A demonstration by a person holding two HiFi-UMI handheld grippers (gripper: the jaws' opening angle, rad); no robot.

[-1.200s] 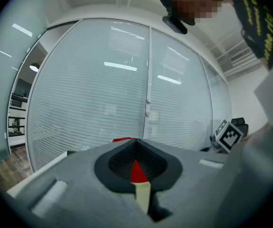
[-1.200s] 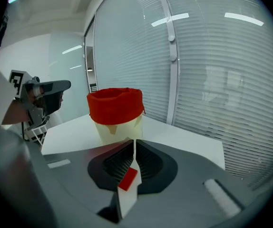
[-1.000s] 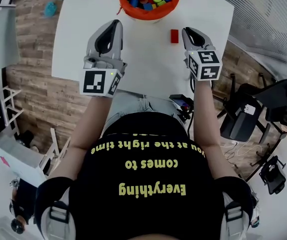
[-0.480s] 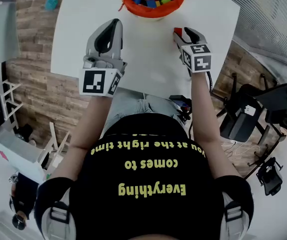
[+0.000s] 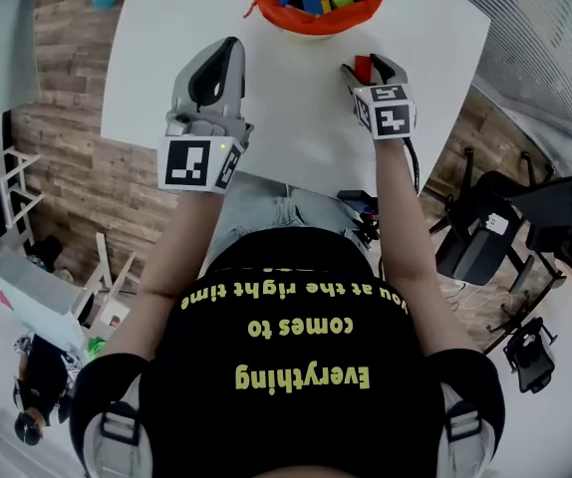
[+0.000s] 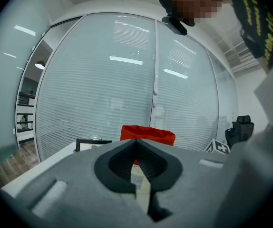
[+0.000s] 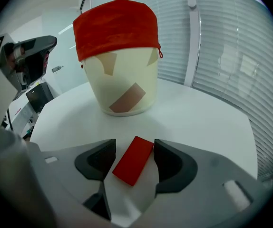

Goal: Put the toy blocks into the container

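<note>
Fingers [image 7: 177, 164] of right gripper [image 5: 369, 70], just opened wider, straddle red block [image 7: 133, 160]; left gripper's [image 6: 136, 142] fingers [image 6: 116, 166] are pressed together.

clr: table [image 5: 296, 132] mid | obst: container [image 7: 120, 80] at far edge

The person wears a black T-shirt [image 5: 296, 307] with yellow lettering and light jeans [image 5: 266, 212]. The grey left claw [image 5: 228, 50] and grey right claw [image 5: 368, 68] have black inner pads. Each carries a white cube [image 5: 198, 162] with black square markers.

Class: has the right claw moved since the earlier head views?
Yes. The right claw came leftward over the red block, earlier beside it; its jaws have just been opening and now straddle the block without pressing.
</note>
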